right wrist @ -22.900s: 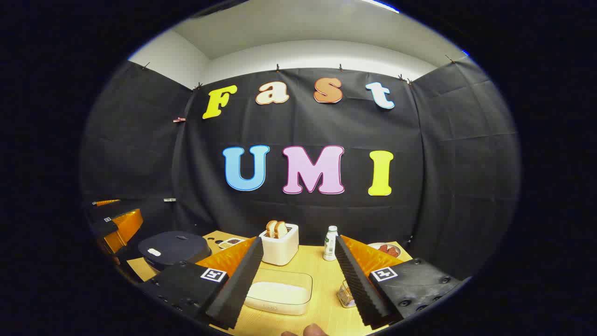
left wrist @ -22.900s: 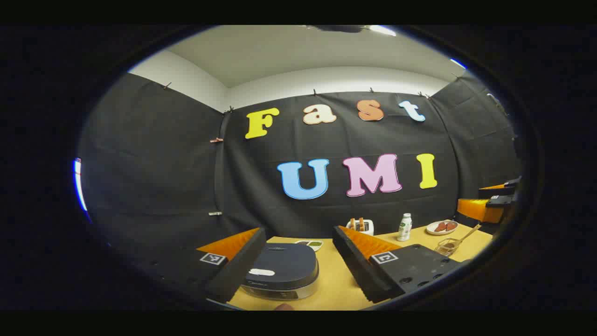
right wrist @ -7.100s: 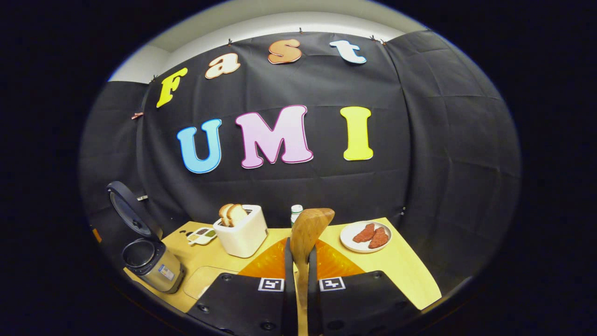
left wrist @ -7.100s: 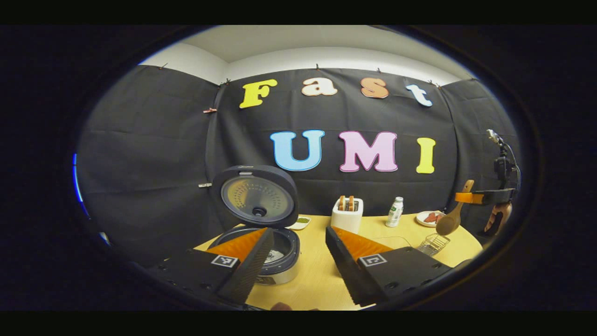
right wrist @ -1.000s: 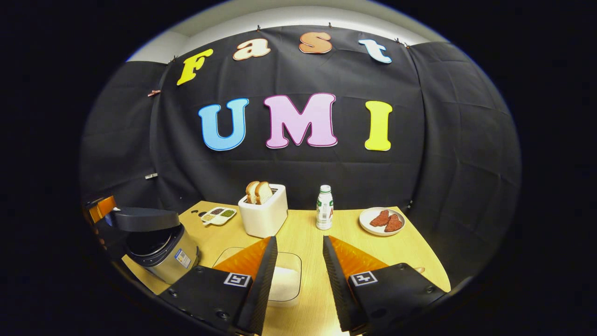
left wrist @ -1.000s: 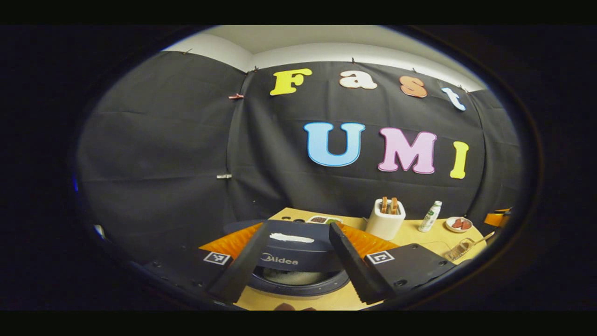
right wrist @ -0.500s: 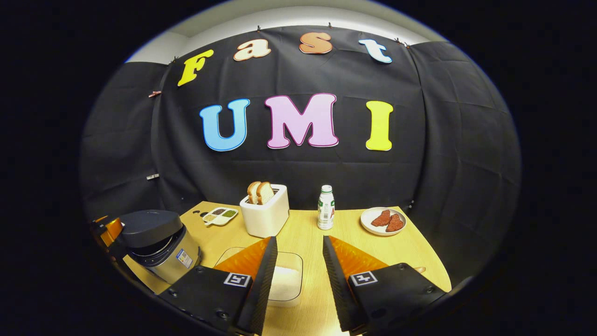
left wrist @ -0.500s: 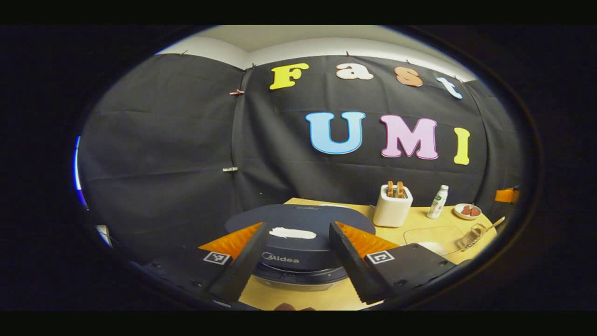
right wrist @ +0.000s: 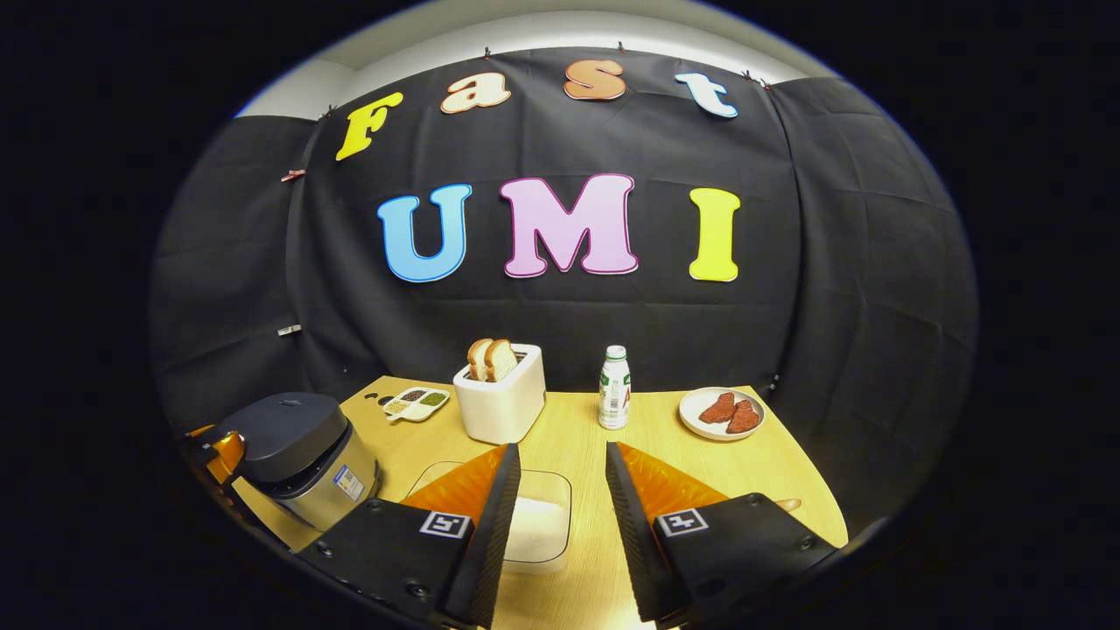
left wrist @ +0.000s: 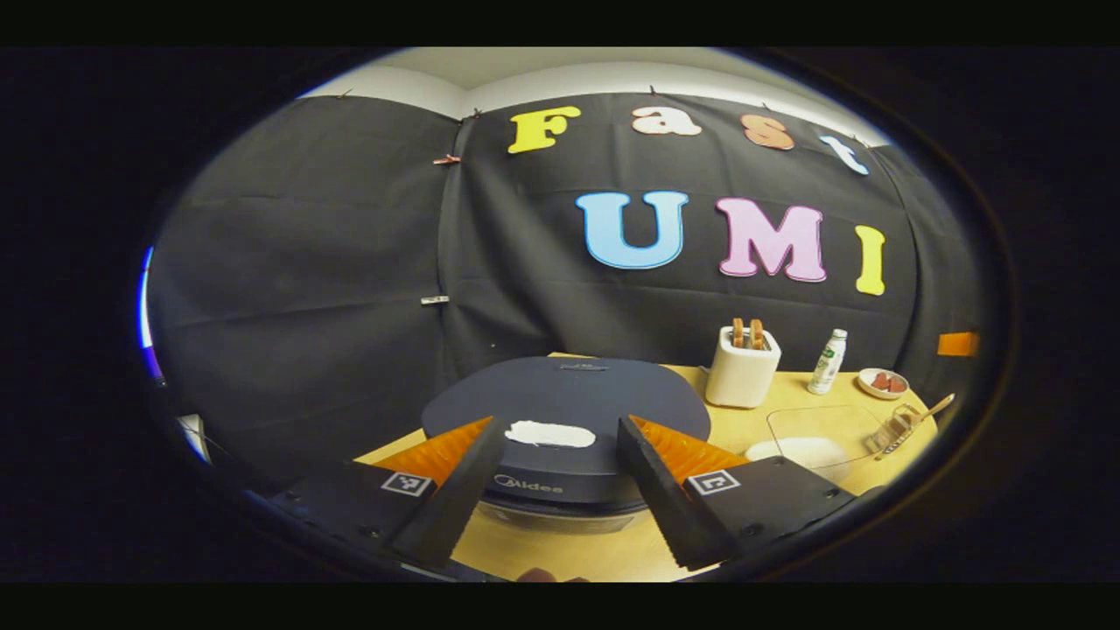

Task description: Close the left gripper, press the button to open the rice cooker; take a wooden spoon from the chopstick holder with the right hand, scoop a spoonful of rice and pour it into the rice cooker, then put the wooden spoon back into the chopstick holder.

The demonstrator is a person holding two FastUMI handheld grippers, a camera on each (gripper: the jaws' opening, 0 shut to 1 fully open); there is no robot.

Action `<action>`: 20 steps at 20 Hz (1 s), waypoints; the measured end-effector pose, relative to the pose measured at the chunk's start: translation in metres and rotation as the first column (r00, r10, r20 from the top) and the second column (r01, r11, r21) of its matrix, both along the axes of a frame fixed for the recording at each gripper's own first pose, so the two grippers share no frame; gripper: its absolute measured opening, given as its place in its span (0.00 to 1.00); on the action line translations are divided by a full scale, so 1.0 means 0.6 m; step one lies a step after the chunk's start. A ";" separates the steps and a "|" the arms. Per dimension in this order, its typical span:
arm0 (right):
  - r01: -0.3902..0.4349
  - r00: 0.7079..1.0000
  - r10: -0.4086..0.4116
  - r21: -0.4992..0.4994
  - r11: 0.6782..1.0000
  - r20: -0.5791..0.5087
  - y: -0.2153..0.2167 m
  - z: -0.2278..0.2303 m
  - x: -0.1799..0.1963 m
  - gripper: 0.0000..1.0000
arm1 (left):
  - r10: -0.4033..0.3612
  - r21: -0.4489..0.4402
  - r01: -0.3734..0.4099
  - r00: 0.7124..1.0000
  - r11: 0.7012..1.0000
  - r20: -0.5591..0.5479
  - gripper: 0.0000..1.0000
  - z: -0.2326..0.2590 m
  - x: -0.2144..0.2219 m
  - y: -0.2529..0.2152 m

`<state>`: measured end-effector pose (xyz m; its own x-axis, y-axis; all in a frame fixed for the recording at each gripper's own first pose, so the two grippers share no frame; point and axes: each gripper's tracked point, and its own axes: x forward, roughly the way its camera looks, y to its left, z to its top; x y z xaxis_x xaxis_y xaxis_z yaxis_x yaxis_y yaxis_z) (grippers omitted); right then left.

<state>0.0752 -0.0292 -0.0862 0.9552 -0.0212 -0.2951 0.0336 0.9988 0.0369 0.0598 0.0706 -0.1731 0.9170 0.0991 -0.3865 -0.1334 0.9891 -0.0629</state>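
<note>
Since half a second ago we see the dark round lid of the silver rice cooker (left wrist: 564, 411) drop flat and shut, with our left tongs (left wrist: 560, 477) spread wide and empty just over its front edge. Our right tongs (right wrist: 560, 516) gape empty above the clear rice box (right wrist: 538, 525) on the wooden counter (right wrist: 665, 446). The wooden spoon (left wrist: 923, 413) lies small and blurred in the wire chopstick holder (left wrist: 894, 430); we count 1 white toaster (right wrist: 500, 402), 2 bread slices (right wrist: 490, 357), 1 bottle (right wrist: 614, 374).
</note>
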 end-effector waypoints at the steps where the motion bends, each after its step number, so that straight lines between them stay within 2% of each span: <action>1: -0.002 1.000 0.002 0.001 1.000 -0.002 0.002 -0.001 -0.001 0.63 | 0.005 -0.014 -0.006 0.999 1.000 -0.032 0.91 -0.013 -0.001 0.001; 2: -0.004 1.000 0.004 0.002 1.000 -0.002 0.004 -0.001 0.000 0.63 | 0.015 -0.039 -0.017 0.998 0.999 -0.060 0.91 -0.029 -0.005 0.002; 3: -0.007 1.000 0.007 0.001 1.000 0.000 0.006 -0.001 0.000 0.63 | 0.015 -0.034 -0.016 1.000 0.999 -0.026 0.91 -0.012 -0.004 -0.001; 7: -0.015 1.000 0.015 0.000 1.000 -0.004 0.012 -0.003 0.001 0.63 | 0.002 -0.007 -0.003 1.000 1.000 -0.014 0.91 -0.026 -0.007 -0.005; 20: -0.022 1.000 0.022 0.000 1.000 -0.007 0.015 -0.003 0.002 0.63 | -0.001 -0.032 0.001 1.000 0.999 0.006 0.92 -0.039 -0.009 -0.003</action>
